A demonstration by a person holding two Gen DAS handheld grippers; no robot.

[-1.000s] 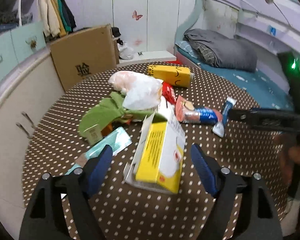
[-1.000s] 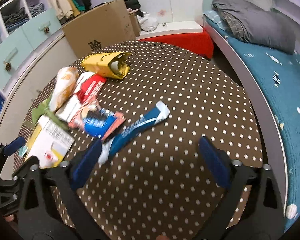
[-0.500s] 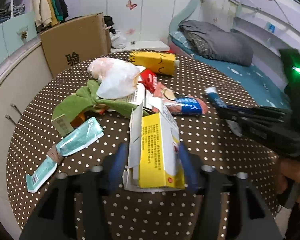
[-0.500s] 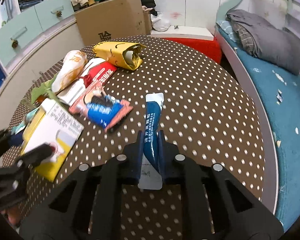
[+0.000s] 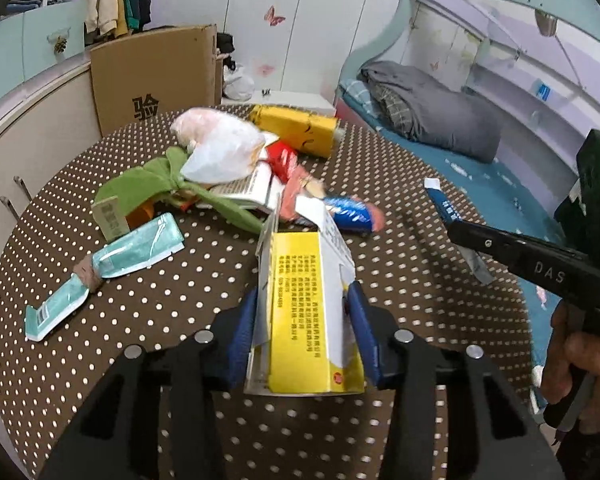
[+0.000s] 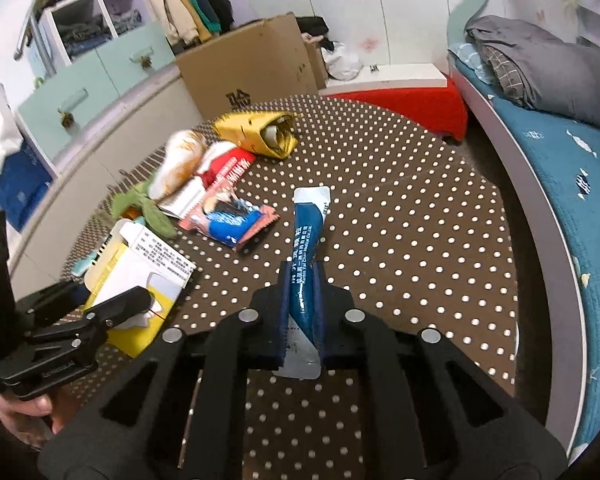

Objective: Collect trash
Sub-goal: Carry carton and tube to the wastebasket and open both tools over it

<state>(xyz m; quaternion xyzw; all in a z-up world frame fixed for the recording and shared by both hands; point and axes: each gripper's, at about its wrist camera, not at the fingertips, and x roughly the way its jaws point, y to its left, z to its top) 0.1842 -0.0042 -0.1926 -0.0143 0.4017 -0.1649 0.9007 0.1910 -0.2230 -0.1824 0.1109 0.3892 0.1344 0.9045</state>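
Right claw [image 6: 302, 312] clenched on blue tube [image 6: 307, 240], apparently lifted off dotted desk [image 6: 400, 240]; left claw [image 5: 302, 332] closing around yellow box [image 5: 304, 312], pads seemingly touching, beside litter heap [image 5: 228, 168].

Open dotted tabletop [image 6: 400, 216] across the right half and near edge, free for passing. Blocked on the left by a heap: yellow carton [image 5: 292, 128], white plastic bag [image 5: 220, 152], green cloth [image 5: 140, 184], red packet [image 5: 282, 158], blue-and-pink snack wrapper [image 6: 232, 224]. Teal sachet [image 5: 136, 248] lying alone on the left, bare cloth around it. Cardboard box [image 6: 252, 68] standing beyond the far rim; bed [image 6: 572, 168] close along the right side
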